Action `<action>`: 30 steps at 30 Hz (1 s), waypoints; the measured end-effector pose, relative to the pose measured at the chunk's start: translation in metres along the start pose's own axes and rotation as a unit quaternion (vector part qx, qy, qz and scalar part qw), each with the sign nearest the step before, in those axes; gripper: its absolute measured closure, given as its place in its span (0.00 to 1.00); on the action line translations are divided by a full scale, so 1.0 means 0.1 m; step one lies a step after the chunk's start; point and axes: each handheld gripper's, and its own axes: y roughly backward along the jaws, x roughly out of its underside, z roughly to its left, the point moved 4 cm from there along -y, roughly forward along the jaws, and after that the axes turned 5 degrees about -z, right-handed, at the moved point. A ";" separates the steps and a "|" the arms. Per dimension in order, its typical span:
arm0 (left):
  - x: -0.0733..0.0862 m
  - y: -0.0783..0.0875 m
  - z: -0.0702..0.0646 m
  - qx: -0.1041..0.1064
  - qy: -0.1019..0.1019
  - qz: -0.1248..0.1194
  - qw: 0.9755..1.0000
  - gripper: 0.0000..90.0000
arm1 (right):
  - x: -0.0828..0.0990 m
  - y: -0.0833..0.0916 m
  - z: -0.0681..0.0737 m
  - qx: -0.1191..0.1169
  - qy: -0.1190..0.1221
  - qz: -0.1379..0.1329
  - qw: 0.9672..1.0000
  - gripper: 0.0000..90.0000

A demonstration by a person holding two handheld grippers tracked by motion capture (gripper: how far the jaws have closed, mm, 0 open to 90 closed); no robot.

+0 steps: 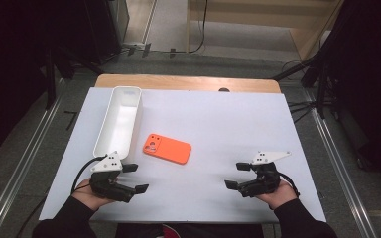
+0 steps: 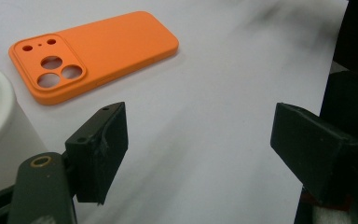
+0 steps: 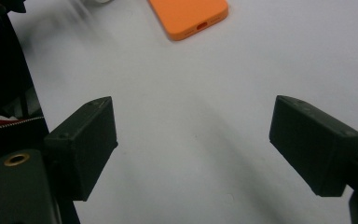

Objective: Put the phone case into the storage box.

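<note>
Currently matte orange rounded-corner phone case (image 1: 167, 148) lies flat mid-desk, at 2 o'clock from the left gripper (image 1: 135, 178), beside a glossy white oblong bin (image 1: 119, 119); right gripper (image 1: 237, 175) likewise wide-jawed, blocky black pads (image 3: 314, 142) empty.

High view above the near edge, facing forward and down over the whole surface (image 1: 218, 119), each tool view low and close, facing inward, both sharing the orange phone case (image 2: 93, 53).
</note>
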 end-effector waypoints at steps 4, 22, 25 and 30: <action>0.00 -0.01 -0.01 0.002 -0.002 0.000 1.000 0.21 | -0.03 0.00 -0.01 -0.001 0.003 -0.003 1.000 0.15; 0.00 -0.01 -0.01 0.004 -0.002 0.003 1.000 0.21 | -0.27 -0.17 -0.17 -0.006 0.001 -0.016 1.000 0.15; 0.00 -0.01 -0.01 0.004 -0.001 0.002 1.000 0.21 | -0.33 -0.23 -0.18 -0.006 0.002 -0.018 1.000 0.15; 0.00 -0.01 -0.01 0.004 -0.001 0.002 1.000 0.21 | -0.38 -0.28 -0.19 -0.012 0.009 -0.016 1.000 0.15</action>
